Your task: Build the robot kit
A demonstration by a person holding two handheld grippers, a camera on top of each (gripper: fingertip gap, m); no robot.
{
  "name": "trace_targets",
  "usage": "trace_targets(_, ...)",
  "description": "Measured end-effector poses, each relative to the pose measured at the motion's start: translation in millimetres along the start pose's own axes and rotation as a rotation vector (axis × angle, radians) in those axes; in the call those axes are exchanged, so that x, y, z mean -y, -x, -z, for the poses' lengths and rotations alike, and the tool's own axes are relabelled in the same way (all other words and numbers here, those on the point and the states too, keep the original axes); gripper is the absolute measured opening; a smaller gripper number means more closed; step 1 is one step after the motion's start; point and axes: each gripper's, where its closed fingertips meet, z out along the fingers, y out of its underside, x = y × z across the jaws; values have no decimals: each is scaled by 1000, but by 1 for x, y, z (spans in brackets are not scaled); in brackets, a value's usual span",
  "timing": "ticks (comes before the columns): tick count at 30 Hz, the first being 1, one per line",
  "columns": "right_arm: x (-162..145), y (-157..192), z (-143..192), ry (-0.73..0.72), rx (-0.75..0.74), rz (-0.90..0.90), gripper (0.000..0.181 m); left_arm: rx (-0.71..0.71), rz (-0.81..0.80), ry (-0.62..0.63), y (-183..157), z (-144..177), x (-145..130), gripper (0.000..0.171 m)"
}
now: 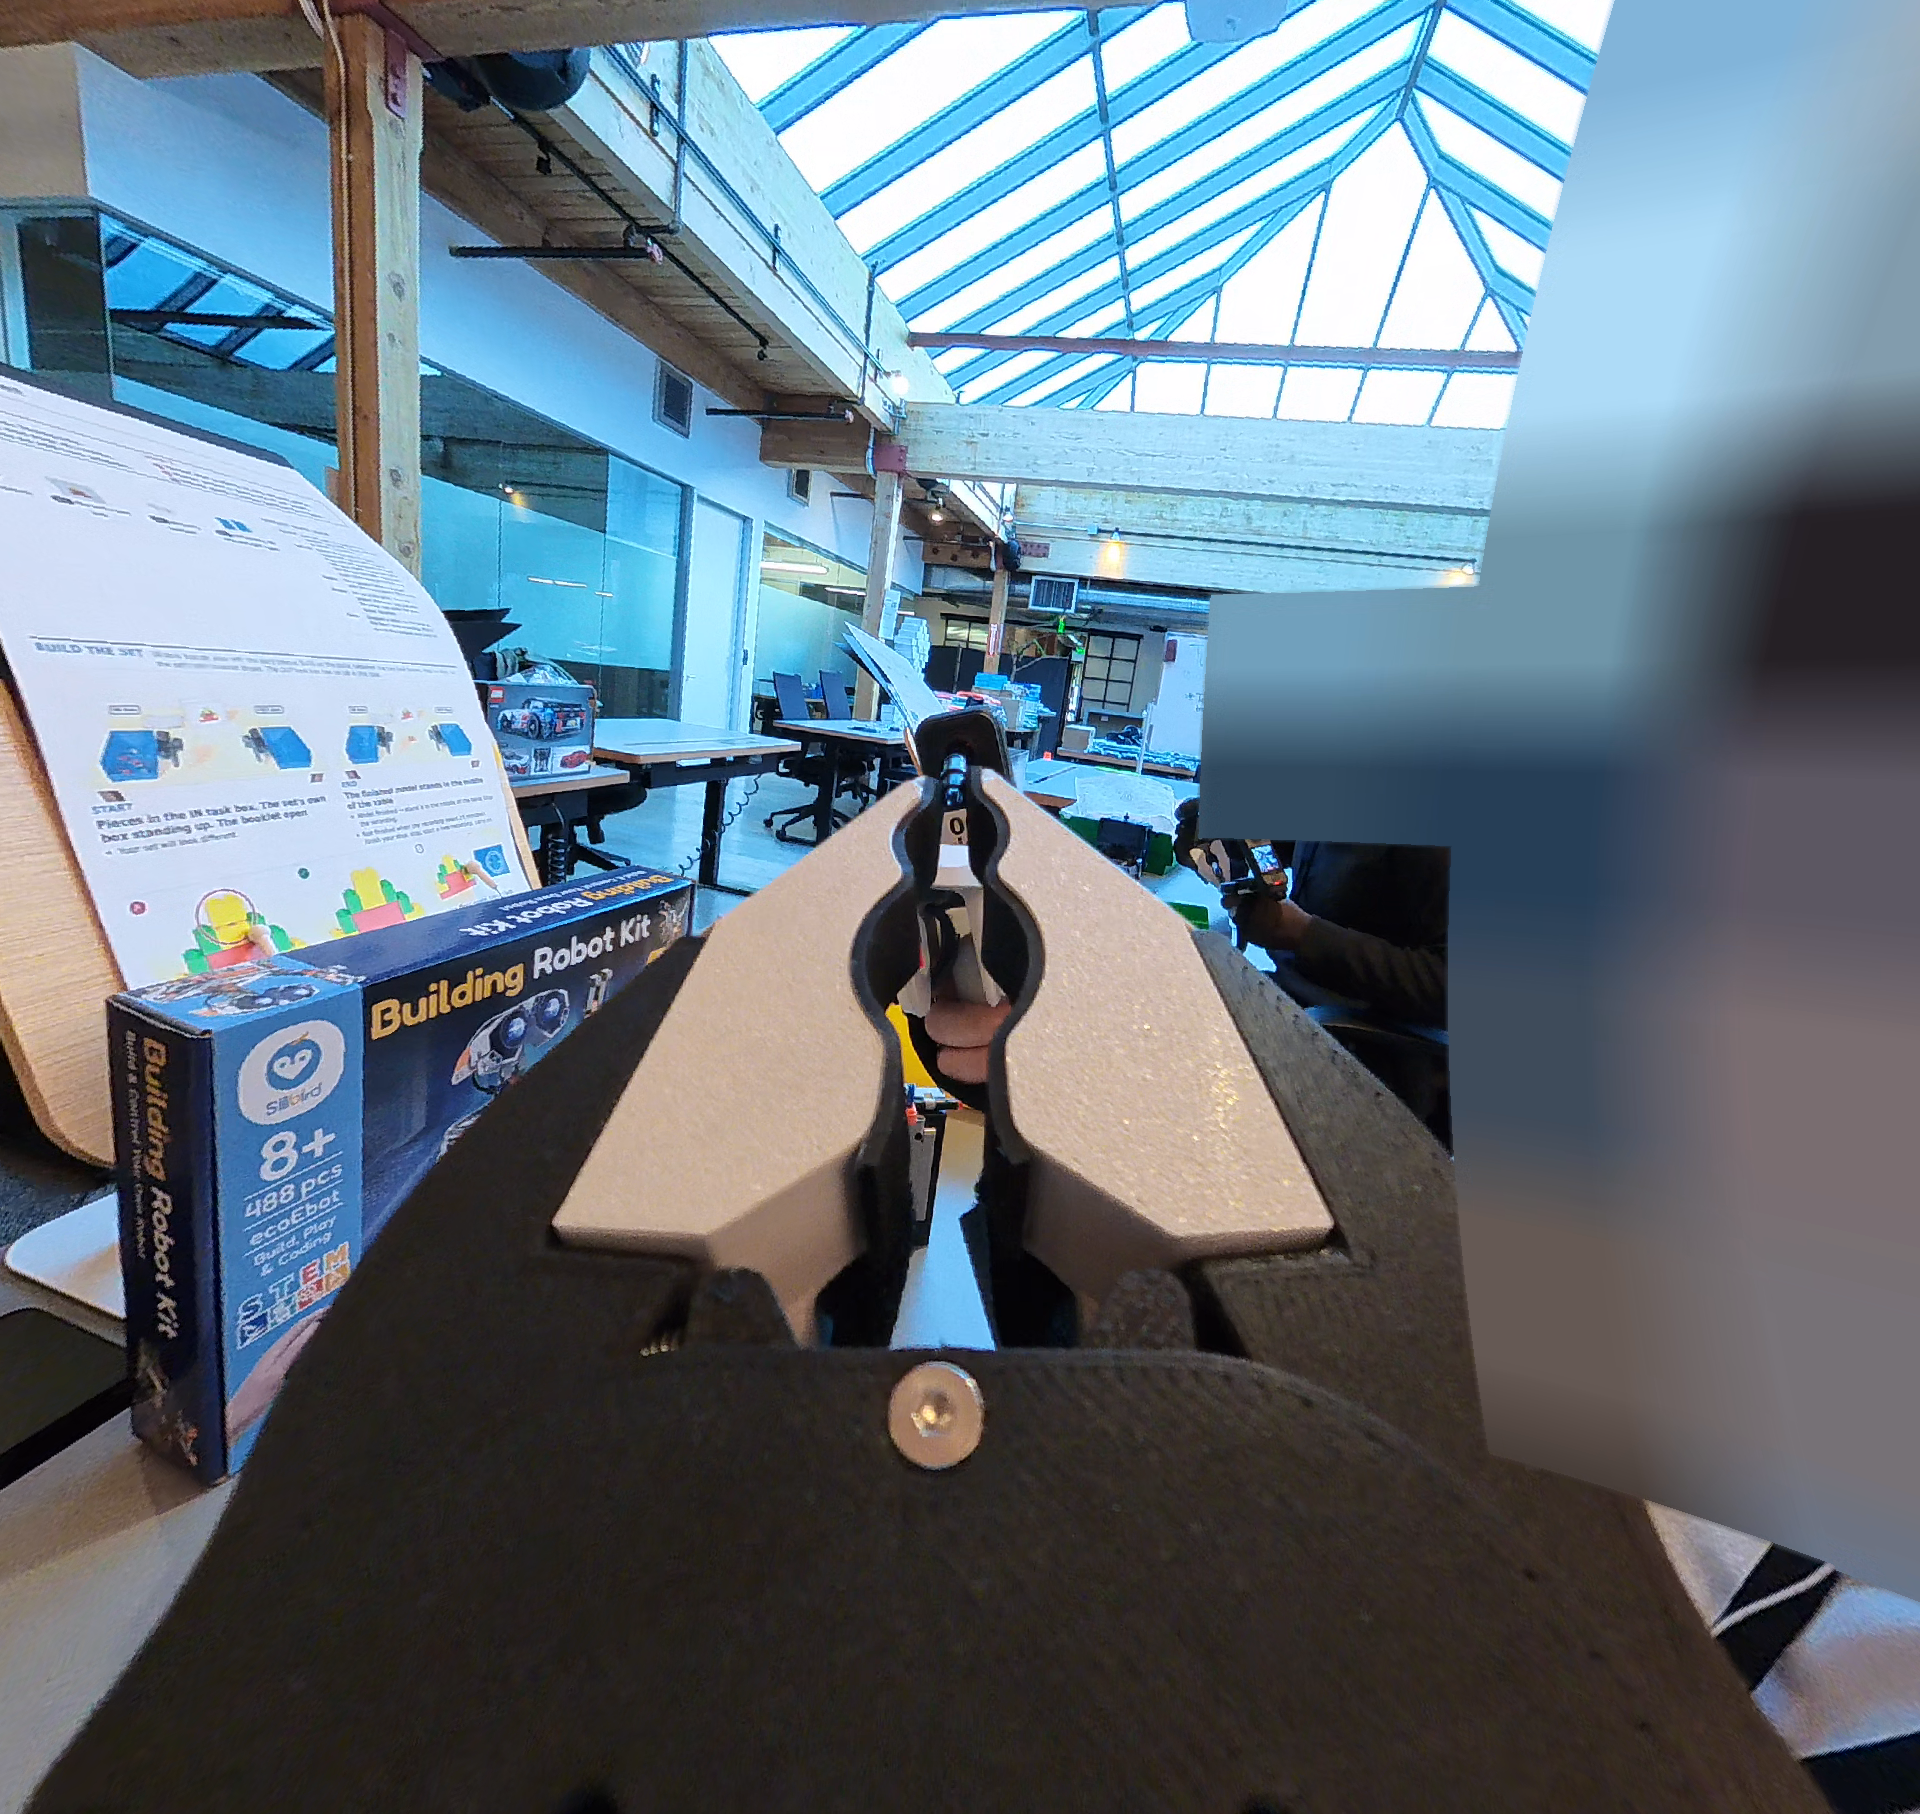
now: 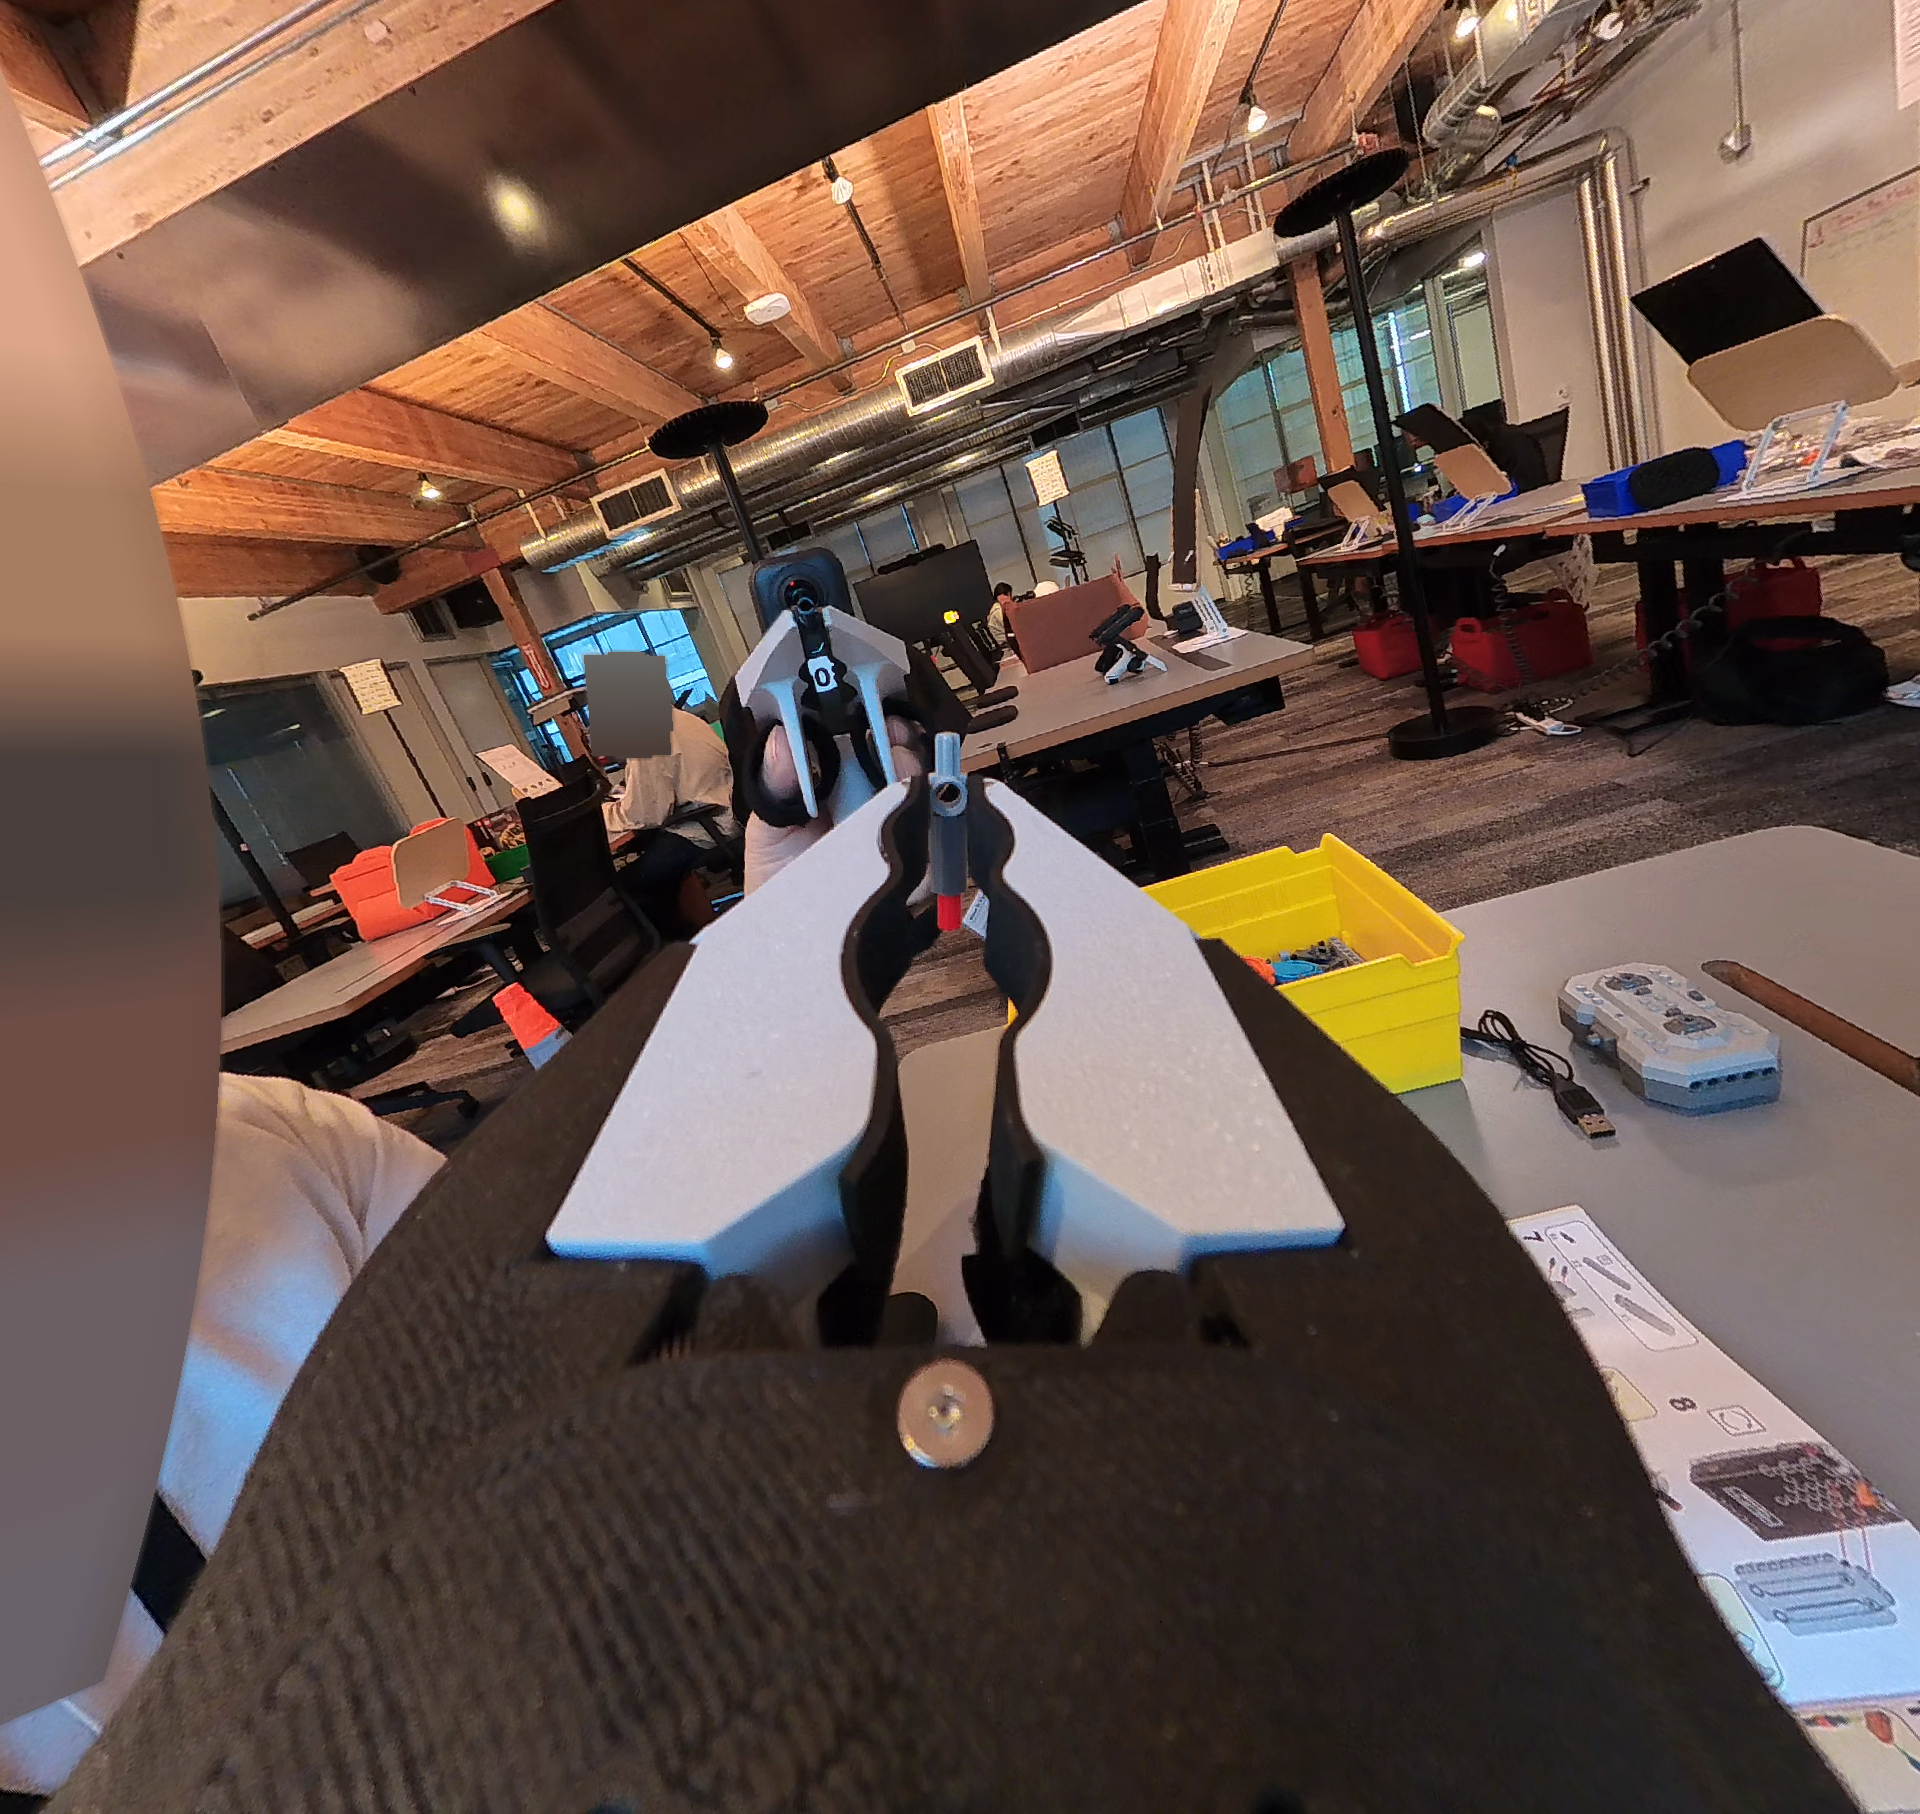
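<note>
My right gripper [image 2: 948, 808] pinches a grey pin [image 2: 948, 834]; left gripper [image 1: 956, 788] clenched on a black peg [image 1: 956, 765]; either could slip

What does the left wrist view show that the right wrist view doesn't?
Only the left view: a blue kit box standing beside a propped instruction sheet, under a skylight.
Only the right view: a yellow bin, a grey controller, a USB cable and an open booklet; the right gripper pinches a small grey rod.
Both: the left gripper with a small black piece at its tips, closed fingers, office desks behind.
</note>
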Motion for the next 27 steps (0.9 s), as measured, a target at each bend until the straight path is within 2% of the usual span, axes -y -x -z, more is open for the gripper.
trace_targets(18,-4,-2,-1,12,0,-7,5,4,1,-19,1,6,4,2)
trace_targets(27,1,7,3,-19,93,-60,5,-7,15,0,0,-1,-2,2)
